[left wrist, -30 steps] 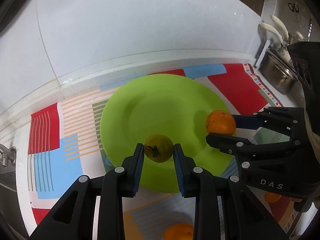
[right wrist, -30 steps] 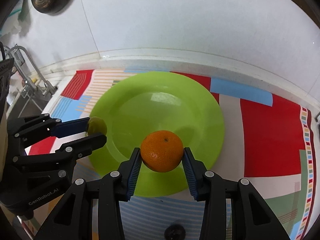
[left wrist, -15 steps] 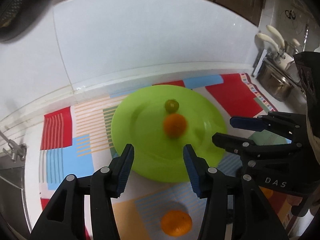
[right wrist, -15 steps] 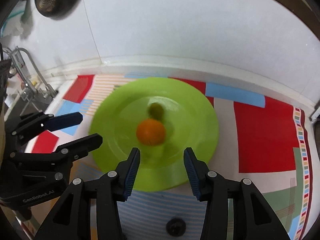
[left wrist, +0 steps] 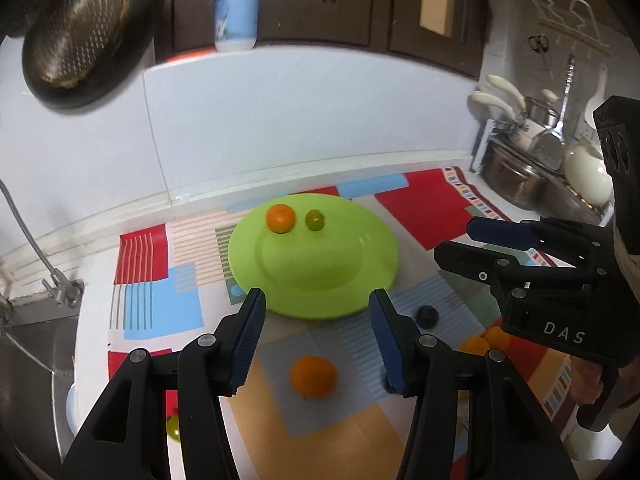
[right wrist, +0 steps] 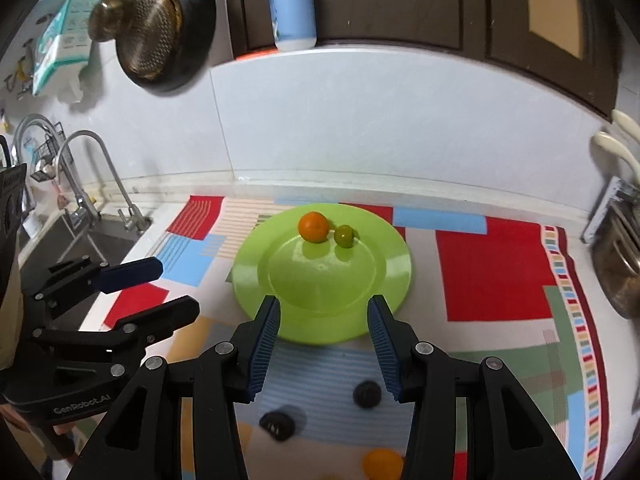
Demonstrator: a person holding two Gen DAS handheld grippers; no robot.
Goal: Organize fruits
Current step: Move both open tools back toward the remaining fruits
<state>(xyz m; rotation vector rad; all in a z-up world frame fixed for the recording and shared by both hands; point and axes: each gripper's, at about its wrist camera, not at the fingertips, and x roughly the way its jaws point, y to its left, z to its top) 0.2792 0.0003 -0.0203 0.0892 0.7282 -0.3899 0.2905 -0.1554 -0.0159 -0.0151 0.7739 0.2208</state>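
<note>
- Orange tangerine (right wrist: pixel 313 227) and smaller green fruit (right wrist: pixel 344 235) sit side by side at the far side of a lime-green plate (right wrist: pixel 384 284).
- Left gripper (left wrist: pixel 316 312), marked "GenRobot.AI": jaws apart, empty.
- Right gripper (right wrist: pixel 323 322), marked "DAS": jaws apart, empty.
- Another tangerine (left wrist: pixel 313 376) and 2 dark fruits (right wrist: pixel 366 394) lie on the patterned mat (right wrist: pixel 496 268).

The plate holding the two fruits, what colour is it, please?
Lime green plate; clearest in the right wrist view.

left gripper (left wrist: pixel 316 338): matte black angular frame, triangular cutouts, silver screw heads, blue ribbed pads (left wrist: pixel 250 342), white "GenRobot.AI" lettering on the body; right gripper (right wrist: pixel 323 344): same black build, same blue ribbed pads (right wrist: pixel 264 346), white "DAS" marking; bare skin visible at both handles
</note>
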